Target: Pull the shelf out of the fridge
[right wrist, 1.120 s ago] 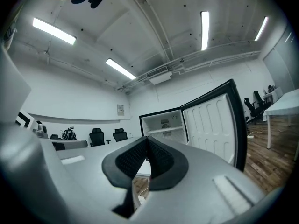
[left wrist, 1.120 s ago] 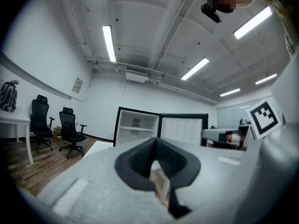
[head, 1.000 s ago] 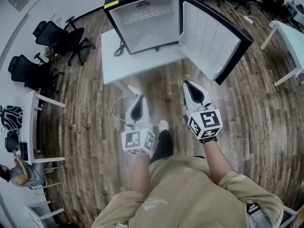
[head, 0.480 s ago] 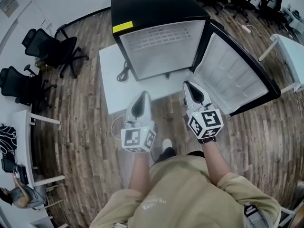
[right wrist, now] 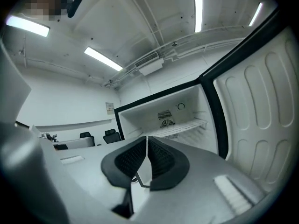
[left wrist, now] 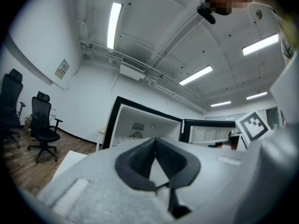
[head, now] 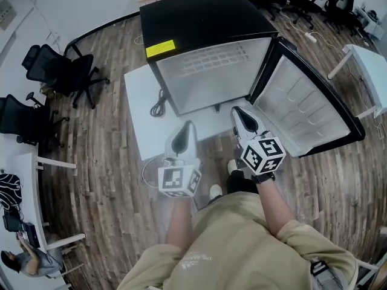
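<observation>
A black mini fridge (head: 199, 17) stands on a low white table (head: 140, 110) with its door (head: 305, 107) swung open to the right. A white wire shelf (head: 211, 56) sits inside it; the right gripper view shows the shelf (right wrist: 181, 127) level in the upper part of the cabinet. My left gripper (head: 186, 125) hovers over the table's front edge, shut and empty, and the left gripper view shows its tips (left wrist: 154, 140) pointing at the fridge (left wrist: 140, 125). My right gripper (head: 237, 110) hangs just before the fridge opening. Its jaws (right wrist: 146, 138) are beginning to open, the tips still together, nothing between them.
A black cable (head: 158, 104) lies coiled on the table left of the fridge. Black office chairs (head: 57, 71) stand on the wooden floor at the left. Another white table (head: 370, 47) is at the right. A person (head: 24, 263) sits at the far bottom left.
I have stepped closer: the fridge and table now lie nearer below me, and both grippers have come up to the fridge's front. Both stay shut and empty.
</observation>
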The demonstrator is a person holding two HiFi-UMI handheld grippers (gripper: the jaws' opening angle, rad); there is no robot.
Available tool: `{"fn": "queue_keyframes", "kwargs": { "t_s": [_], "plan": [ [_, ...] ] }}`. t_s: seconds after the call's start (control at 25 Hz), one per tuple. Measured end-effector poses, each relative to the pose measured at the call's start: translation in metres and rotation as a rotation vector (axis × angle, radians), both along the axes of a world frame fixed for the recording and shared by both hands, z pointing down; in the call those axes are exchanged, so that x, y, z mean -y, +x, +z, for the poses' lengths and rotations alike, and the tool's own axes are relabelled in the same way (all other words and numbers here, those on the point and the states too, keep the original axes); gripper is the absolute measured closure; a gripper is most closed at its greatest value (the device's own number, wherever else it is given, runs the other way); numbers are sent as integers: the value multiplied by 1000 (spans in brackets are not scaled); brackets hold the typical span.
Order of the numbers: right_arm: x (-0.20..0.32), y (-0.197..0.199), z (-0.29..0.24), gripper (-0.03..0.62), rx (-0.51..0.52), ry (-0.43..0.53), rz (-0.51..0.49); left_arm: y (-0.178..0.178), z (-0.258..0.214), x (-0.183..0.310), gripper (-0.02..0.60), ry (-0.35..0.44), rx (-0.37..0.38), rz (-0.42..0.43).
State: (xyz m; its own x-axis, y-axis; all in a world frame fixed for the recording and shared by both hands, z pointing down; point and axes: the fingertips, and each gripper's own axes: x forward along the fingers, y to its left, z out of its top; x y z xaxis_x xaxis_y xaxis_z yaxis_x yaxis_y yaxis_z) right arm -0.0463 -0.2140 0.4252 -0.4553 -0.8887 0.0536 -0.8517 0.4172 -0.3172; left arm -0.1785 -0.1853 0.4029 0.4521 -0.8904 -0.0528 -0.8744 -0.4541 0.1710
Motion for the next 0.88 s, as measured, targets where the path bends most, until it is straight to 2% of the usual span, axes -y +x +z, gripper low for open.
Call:
{"fn": "queue_keyframes", "kwargs": {
  "t_s": [0.24, 0.44, 0.6, 0.88],
  "plan": [
    [35, -7, 13, 568, 117, -61, -31, 8, 3, 27, 580, -3, 19, 8],
    [73, -9, 20, 554, 277, -106, -67, 16, 4, 55, 580, -8, 35, 7],
    [104, -13, 18, 504, 361, -126, -113, 20, -1, 77, 580, -7, 60, -7],
    [157, -7, 38, 422, 504, -239, -118, 27, -8, 117, 580, -18, 81, -45]
  ]
}}
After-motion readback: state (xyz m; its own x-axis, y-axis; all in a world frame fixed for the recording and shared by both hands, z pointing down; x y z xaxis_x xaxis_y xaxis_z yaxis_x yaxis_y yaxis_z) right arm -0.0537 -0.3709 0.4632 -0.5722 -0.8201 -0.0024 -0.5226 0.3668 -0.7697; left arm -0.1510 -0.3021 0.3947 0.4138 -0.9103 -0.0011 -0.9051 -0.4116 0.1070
